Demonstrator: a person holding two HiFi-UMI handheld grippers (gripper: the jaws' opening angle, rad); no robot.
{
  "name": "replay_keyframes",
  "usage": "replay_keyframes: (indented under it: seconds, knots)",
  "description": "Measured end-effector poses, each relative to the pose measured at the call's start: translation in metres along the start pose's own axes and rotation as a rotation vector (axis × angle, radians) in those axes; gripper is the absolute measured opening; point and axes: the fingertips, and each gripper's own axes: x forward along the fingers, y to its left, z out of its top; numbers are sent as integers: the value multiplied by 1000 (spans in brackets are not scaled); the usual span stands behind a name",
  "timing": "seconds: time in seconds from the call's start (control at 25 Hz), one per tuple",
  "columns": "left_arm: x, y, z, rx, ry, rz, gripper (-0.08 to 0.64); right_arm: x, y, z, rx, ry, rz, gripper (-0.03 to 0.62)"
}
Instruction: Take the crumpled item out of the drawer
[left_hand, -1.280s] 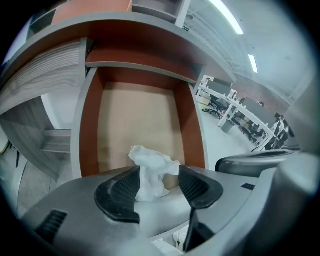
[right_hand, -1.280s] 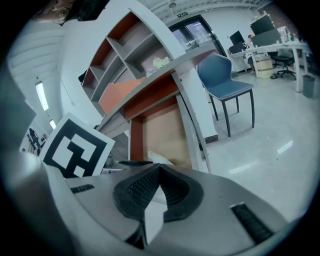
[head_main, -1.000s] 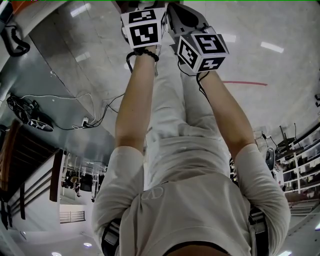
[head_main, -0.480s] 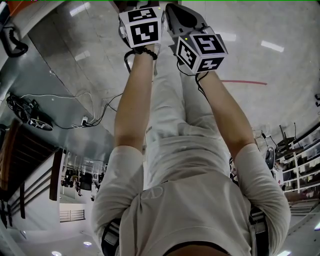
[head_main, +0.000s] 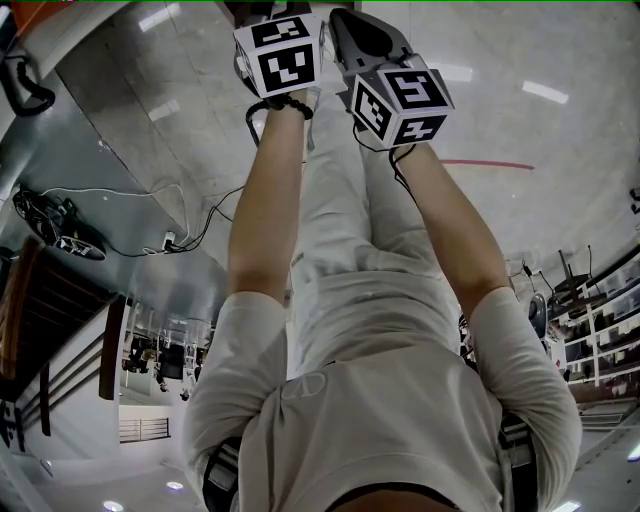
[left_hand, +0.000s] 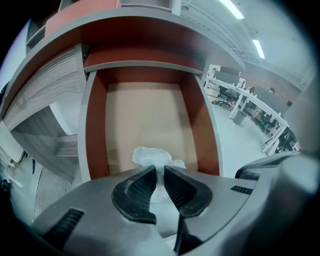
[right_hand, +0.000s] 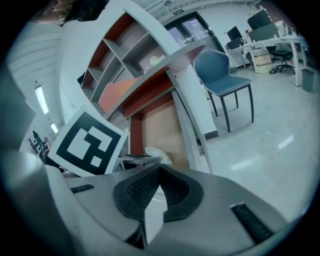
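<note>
The crumpled item (left_hand: 156, 159), a white wad of thin, creased paper or tissue, sat at the near end of the open drawer (left_hand: 95, 135), above its pale, smooth floor and between its reddish-brown side walls. We could not tell whether it rested on that floor or hung just off it. Our left gripper (left_hand: 160, 168) was pinched onto it, the ribbed black pads drawn to a narrow slit, with white material in the slit and puffing out past the tips. We judged the lift out to be the step in hand. The wad looked light and springy, so a firm pinch and a straight rise clear of the drawer's front edge seemed best. Our right gripper (right_hand: 160, 166) hung short of the drawer's front, jaws fully together on nothing.
</note>
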Motion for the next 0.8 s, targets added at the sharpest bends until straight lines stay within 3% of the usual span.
replay_keyframes:
  seconds: [0.8]
  knots:
    - [-7,5,-3,-32,-9,-9,43,-2,8,4,9,-19,-12,2]
